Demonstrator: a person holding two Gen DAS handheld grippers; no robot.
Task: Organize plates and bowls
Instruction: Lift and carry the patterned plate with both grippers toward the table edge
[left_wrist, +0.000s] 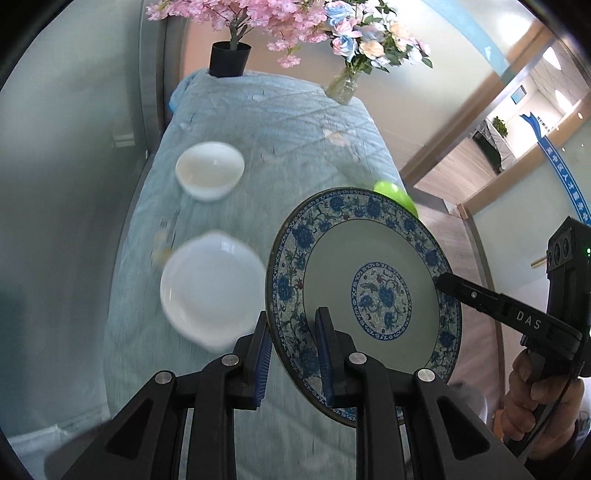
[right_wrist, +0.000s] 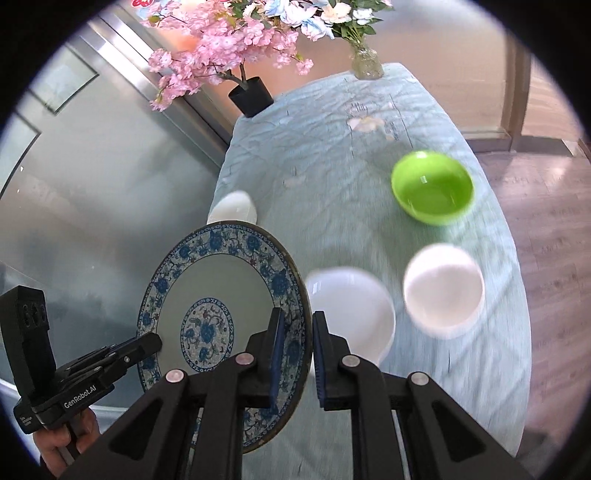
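Observation:
A blue-and-white patterned plate (left_wrist: 369, 291) is held up above the table, tilted on edge. My left gripper (left_wrist: 291, 325) is shut on its left rim. My right gripper (right_wrist: 297, 328) is shut on its opposite rim, where the plate (right_wrist: 221, 310) fills the lower left of the right wrist view. The right gripper also shows in the left wrist view (left_wrist: 450, 282), reaching onto the plate from the right. A white plate (left_wrist: 212, 286) (right_wrist: 351, 314) lies on the table below. A white bowl (left_wrist: 209, 170) sits farther back. Another white bowl (right_wrist: 443, 290) and a green bowl (right_wrist: 432, 192) sit to the right.
The table carries a light blue quilted cloth (left_wrist: 280, 122). At its far end stand a black pot (left_wrist: 229, 59) with pink blossoms and a glass vase (left_wrist: 343, 86) of flowers. Glass walls lie to the left; wooden floor (right_wrist: 546, 221) lies to the right.

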